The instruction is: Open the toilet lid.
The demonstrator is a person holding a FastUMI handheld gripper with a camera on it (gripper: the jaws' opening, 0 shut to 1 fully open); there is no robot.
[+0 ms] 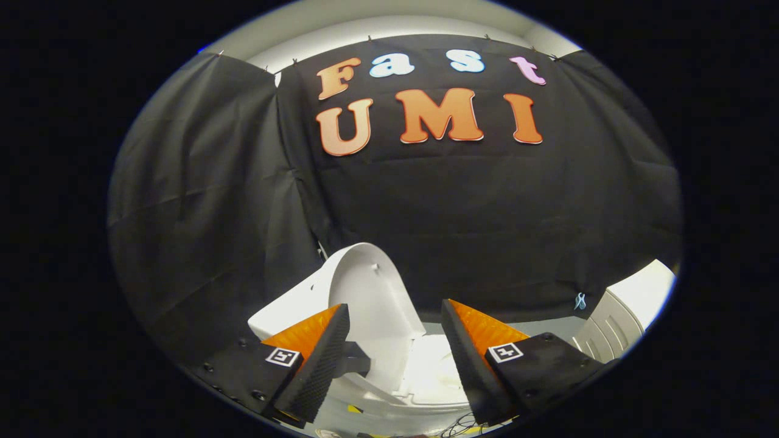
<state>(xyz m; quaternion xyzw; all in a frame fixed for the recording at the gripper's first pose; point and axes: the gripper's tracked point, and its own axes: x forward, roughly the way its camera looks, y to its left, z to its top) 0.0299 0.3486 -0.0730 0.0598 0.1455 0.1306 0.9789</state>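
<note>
The gripper (395, 350) is spread wide with nothing held. Just ahead of it, between its fingers and a little toward the left one, the toilet lid (371, 292) stands raised, tilted back from the toilet bowl (426, 377), long axis near upright. It already looks open.

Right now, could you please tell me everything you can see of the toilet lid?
The toilet lid is white, smooth and glossy like plastic, oval in outline. It stands raised, its underside facing the camera with a small bump near the top. Its lower edge meets the toilet between the open fingers, which do not touch it.
</note>
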